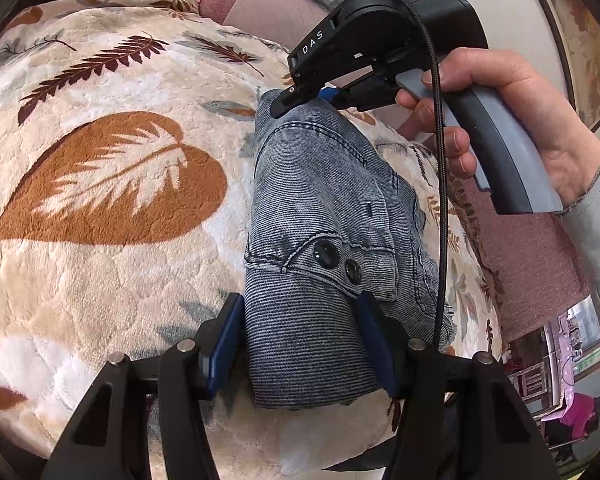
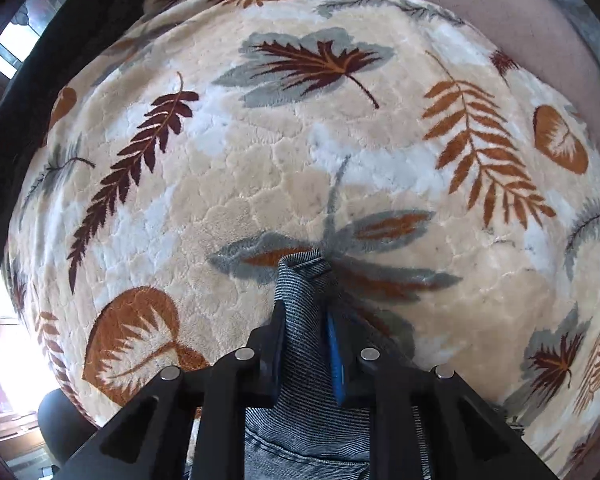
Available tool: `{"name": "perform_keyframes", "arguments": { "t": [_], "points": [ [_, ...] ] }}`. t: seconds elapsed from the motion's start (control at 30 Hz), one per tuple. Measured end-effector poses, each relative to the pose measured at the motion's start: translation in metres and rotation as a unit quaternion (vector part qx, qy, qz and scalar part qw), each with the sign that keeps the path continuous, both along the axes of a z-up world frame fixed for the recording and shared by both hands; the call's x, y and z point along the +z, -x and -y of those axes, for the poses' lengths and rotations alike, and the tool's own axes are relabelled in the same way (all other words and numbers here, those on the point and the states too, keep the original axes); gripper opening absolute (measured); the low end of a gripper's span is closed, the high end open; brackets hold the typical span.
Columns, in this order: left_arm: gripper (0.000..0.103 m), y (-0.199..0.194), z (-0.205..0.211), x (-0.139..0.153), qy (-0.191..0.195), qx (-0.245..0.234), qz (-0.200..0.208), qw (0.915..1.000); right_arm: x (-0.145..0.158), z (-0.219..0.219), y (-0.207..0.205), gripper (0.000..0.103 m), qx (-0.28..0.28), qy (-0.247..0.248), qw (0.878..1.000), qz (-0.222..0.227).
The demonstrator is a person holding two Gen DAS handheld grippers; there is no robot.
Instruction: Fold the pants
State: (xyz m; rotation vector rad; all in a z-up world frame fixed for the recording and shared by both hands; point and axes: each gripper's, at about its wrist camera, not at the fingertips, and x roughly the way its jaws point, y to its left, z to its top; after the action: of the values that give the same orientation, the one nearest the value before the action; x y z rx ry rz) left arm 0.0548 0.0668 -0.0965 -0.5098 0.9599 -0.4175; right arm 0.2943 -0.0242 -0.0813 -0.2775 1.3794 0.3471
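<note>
Pants (image 1: 319,216), grey-blue denim, already a narrow folded bundle, lying on leaf-print blanket (image 1: 112,280) over the bed, nearer its right edge where a pink cover (image 1: 531,256) shows. L gripper (image 1: 300,344) fingers clamped across near end of bundle, just below the two black buttons (image 1: 335,260). R gripper (image 2: 305,344), pointing down, fingers pinched tight on far end, thin bunch of cloth btw pads; person's hand (image 1: 511,120) on its handle. Risks, judged: R grip is on a small bunch only, could slip if lifted fast; pulling ends apart would undo the fold; plush blanket may drag w/ the denim.
</note>
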Motion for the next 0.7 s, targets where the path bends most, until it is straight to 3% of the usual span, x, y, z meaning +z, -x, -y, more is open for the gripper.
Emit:
{"name": "perform_keyframes", "arguments": {
  "t": [0.3,0.43,0.5,0.7],
  "points": [
    [0.059,-0.003,0.003,0.003,-0.009,-0.001,0.004,1.0000,0.012,0.023,-0.003,0.012,-0.074,-0.035,0.996,0.037],
    [0.059,-0.001,0.003,0.003,-0.013,0.000,0.008,0.9999,0.028,0.040,-0.015,0.012,-0.133,-0.004,0.985,0.111],
    [0.059,-0.001,0.002,0.004,-0.009,0.000,0.007,0.9999,0.039,0.057,-0.012,0.012,-0.150,-0.035,0.982,0.112],
    [0.066,0.005,-0.008,0.008,0.003,0.019,0.011,0.9998,0.062,0.068,0.040,0.014,-0.110,-0.132,0.981,0.092]
  ]
}}
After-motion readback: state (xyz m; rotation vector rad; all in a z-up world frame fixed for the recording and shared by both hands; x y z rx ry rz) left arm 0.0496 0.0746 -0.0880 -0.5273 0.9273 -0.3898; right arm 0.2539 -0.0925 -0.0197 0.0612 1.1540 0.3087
